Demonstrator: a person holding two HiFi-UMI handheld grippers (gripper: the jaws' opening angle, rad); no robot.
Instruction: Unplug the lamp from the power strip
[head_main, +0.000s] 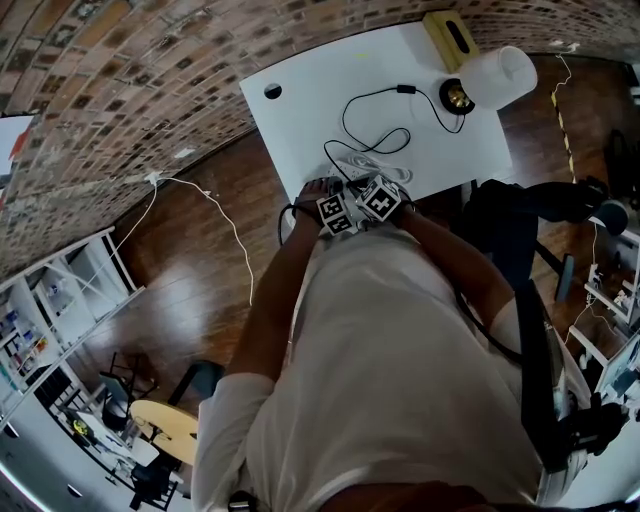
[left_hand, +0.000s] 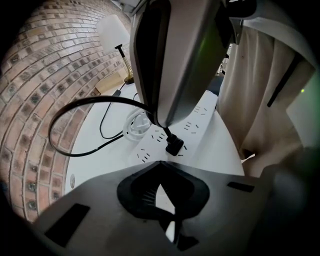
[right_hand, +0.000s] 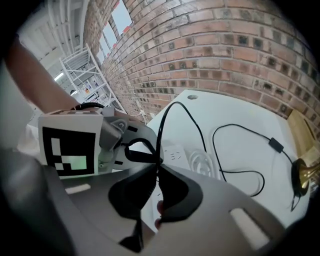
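A: L gripper (left_hand: 167, 220) first. What does its own cam give?
B: Fingers clenched, just a sliver of white showing betw. them, nothing held. Right ahead is the black plug (left_hand: 174, 146), seated in the white power strip (left_hand: 200, 112). Head view hides that under both grippers.
A: And the R gripper (right_hand: 156, 170)?
B: Fingers grasping the black lamp cord (right_hand: 162, 135). L cam shows its tip on the cord just above the plug. R cam misses the plug but catches the cord looping out to the inline switch (right_hand: 276, 145).
A: Lamp?
B: The lamp (head_main: 495, 78) is at the far R corner of the tabletop (head_main: 300, 110), white shade, brass base, tan box (head_main: 450, 35) just behind. Only the head view shows it whole.
A: Room to move?
B: Open surface on the L, w/ a grommet hole (head_main: 272, 91). Strip lies by the near edge, mid-tabletop. Far edge runs along the brick wall (head_main: 120, 80). Dark chair (head_main: 540, 205) stands off the R side.
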